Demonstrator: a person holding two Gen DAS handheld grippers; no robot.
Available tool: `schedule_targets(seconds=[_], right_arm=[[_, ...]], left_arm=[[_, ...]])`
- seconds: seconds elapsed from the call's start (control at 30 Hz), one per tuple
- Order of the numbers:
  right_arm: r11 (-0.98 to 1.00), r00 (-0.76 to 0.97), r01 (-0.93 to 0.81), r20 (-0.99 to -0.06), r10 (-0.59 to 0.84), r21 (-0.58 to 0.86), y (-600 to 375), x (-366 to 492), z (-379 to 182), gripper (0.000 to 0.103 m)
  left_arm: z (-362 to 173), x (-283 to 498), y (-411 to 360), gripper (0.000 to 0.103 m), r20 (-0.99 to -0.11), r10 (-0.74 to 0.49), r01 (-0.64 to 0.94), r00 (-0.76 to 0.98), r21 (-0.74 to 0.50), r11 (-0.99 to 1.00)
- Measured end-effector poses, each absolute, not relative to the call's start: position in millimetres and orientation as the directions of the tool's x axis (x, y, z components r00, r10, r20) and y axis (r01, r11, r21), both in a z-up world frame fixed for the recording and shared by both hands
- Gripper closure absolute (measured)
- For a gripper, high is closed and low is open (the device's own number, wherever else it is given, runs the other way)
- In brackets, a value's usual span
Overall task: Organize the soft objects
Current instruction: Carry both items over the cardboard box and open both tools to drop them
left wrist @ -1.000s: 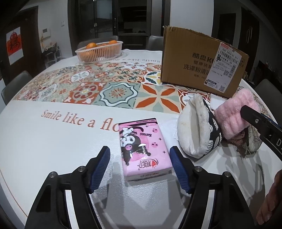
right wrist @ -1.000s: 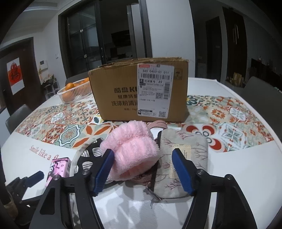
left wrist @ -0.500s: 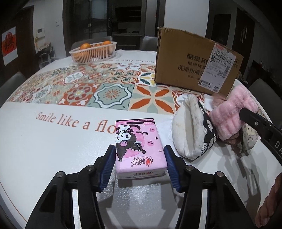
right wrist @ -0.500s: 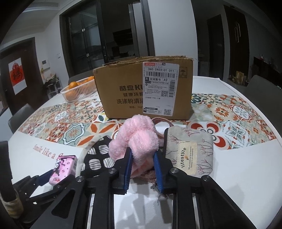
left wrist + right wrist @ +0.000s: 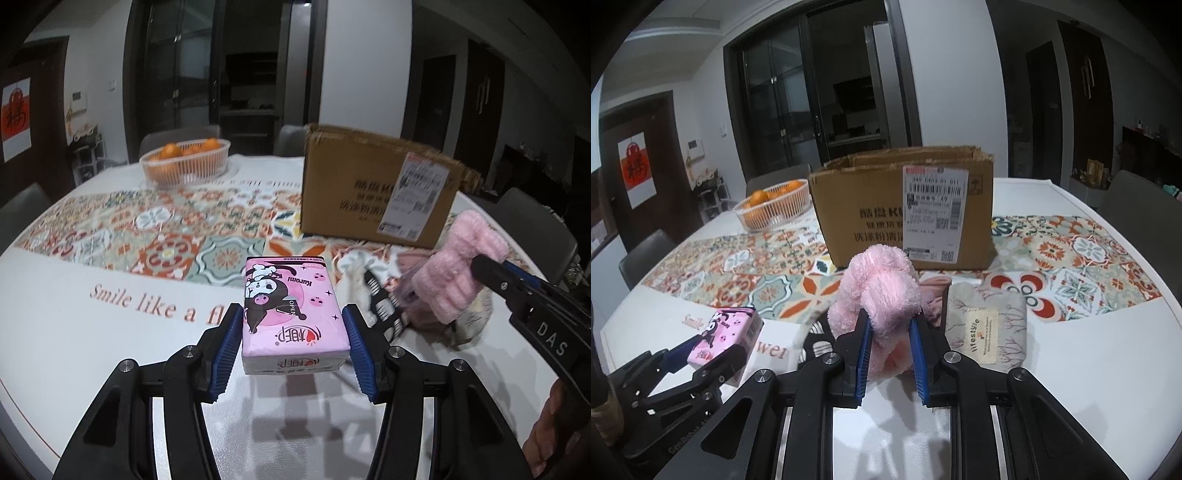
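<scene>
My left gripper point(image 5: 293, 325) is shut on a pink Kuromi tissue pack point(image 5: 291, 314) and holds it lifted above the table; the pack also shows in the right wrist view point(image 5: 724, 334). My right gripper point(image 5: 888, 330) is shut on a fluffy pink headband point(image 5: 877, 291), raised off the table; it also shows in the left wrist view point(image 5: 458, 273). An open cardboard box point(image 5: 905, 218) stands behind on the patterned runner. A black-and-white slipper point(image 5: 373, 295) and a beige "lifestyle" pouch point(image 5: 988, 325) lie on the table below the headband.
A basket of oranges point(image 5: 184, 164) sits at the far left of the white table point(image 5: 92, 343). Grey chairs point(image 5: 532, 225) stand around the table edge. A darker pink cloth point(image 5: 932, 291) lies under the headband, by the box.
My left gripper closed on the tissue pack and lifted it. My right gripper closed on the pink headband and raised it off the pile.
</scene>
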State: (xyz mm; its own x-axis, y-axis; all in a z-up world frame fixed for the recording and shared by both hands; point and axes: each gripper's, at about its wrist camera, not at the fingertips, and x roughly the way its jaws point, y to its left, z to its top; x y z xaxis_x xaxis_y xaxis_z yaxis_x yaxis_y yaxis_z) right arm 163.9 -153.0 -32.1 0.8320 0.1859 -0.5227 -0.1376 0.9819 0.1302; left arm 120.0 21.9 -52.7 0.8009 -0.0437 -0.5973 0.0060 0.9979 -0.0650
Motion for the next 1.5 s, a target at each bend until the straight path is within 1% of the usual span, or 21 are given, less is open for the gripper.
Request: schedule_targets(seconds=[0.2, 0.43, 0.73, 0.9, 1.23, 1.5], right_arm=[[0.983, 0.861, -0.133, -0.476, 0.179, 0.129, -156, 153, -14, 0.081], [0.985, 0.899, -0.119, -0.409, 0.16, 0.125, -161, 145, 10, 0.082], [0.986, 0.933, -0.094, -0.334, 0.135, 0.136, -171, 152, 38, 0.083], [0.988, 0.948, -0.082, -0.296, 0.119, 0.134, -177, 165, 52, 0.083], [0.991, 0.966, -0.08, -0.236, 0.103, 0.106, -184, 202, 77, 0.083], [0.991, 0.965, -0.099, -0.234, 0.116, 0.085, -182, 240, 85, 0.083]], left_arm=[[-25, 115, 14, 0.05, -0.52, -0.089, 0.072, 0.85, -0.053, 0.996], [4, 117, 7, 0.05, -0.435, -0.12, 0.104, 0.892, -0.062, 0.993], [34, 133, -5, 0.05, -0.358, -0.157, 0.14, 0.92, -0.073, 0.988], [48, 149, -13, 0.05, -0.323, -0.161, 0.153, 0.933, -0.05, 0.987], [71, 189, -30, 0.05, -0.288, -0.169, 0.17, 0.943, -0.019, 0.985], [79, 226, -37, 0.05, -0.28, -0.173, 0.182, 0.944, 0.005, 0.983]])
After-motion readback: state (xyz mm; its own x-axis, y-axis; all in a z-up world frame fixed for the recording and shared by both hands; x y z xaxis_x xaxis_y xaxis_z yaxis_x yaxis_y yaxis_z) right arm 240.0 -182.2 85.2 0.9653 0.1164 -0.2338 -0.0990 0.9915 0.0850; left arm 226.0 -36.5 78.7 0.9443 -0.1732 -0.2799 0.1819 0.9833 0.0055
